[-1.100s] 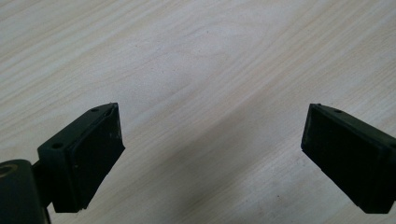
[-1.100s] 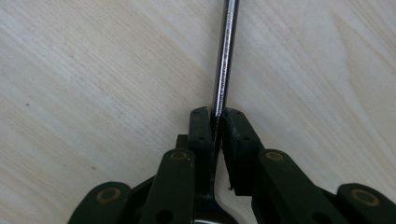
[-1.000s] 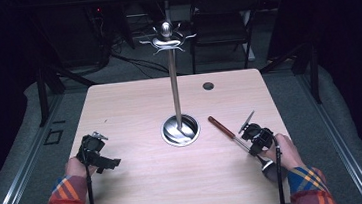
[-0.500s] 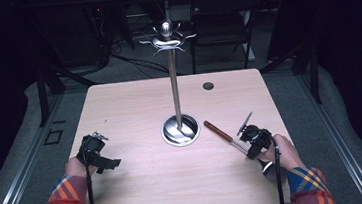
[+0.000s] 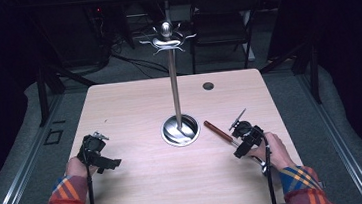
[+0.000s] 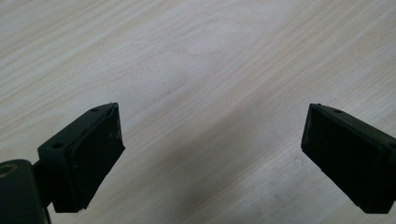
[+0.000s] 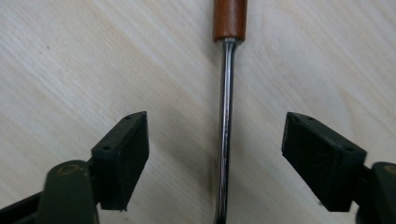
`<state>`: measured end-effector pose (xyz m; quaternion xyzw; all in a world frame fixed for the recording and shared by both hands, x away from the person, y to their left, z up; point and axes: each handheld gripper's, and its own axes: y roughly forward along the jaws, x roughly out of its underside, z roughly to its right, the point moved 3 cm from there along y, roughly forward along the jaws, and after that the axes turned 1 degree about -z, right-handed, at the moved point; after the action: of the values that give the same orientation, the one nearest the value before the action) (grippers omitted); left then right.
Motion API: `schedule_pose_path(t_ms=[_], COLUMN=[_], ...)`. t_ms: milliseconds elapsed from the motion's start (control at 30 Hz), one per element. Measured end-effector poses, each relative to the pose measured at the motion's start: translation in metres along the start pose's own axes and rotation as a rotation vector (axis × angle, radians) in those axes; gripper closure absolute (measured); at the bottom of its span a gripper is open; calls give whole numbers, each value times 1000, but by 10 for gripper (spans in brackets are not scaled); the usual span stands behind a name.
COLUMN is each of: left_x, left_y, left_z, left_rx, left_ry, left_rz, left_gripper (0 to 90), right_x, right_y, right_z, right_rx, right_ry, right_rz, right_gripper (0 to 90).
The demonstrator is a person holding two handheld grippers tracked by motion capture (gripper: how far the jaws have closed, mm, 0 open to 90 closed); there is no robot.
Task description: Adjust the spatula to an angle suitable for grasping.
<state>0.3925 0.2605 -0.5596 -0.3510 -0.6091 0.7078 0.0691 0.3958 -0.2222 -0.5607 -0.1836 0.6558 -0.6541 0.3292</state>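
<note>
A utensil lies flat on the wooden table (image 5: 134, 111), right of the stand, its red-brown wooden handle (image 5: 218, 130) pointing toward the stand's base. My right gripper (image 5: 237, 140) is open and sits low over it. In the right gripper view the shiny metal shaft (image 7: 225, 116) runs up between the two spread jaws to the handle (image 7: 229, 18), and neither pad touches it. The right gripper (image 7: 217, 140) holds nothing. At the table's left, my left gripper (image 5: 102, 157) is open over bare wood, and nothing lies between the jaws of the left gripper (image 6: 212, 154).
A tall metal stand (image 5: 173, 77) with curved hooks at its top rises from a round shiny base (image 5: 180, 130) at the table's middle. A small dark round hole (image 5: 208, 86) marks the far right of the table. A chair (image 5: 222, 27) and cables lie beyond the far edge.
My right gripper has slid a little to the left along the utensil, and the utensil itself shifted slightly left and nearer. The left gripper has stayed put.
</note>
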Motion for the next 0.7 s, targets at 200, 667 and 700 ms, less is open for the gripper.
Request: schedule_pose_path(t_ms=[200, 667, 700], left_x=[-1, -2, -2], left_y=[1, 1, 0], left_z=[0, 0, 0], left_rx=[-1, -4, -3], left_ry=[4, 7, 8], left_rz=[0, 0, -1], left_gripper=[54, 54, 55], right_x=[-9, -25, -26], right_y=[2, 12, 11], right_z=[-1, 0, 1], right_rx=[44, 74, 78], right_ry=[-11, -27, -34], right_rz=[19, 26, 12], right_gripper=[476, 688, 699])
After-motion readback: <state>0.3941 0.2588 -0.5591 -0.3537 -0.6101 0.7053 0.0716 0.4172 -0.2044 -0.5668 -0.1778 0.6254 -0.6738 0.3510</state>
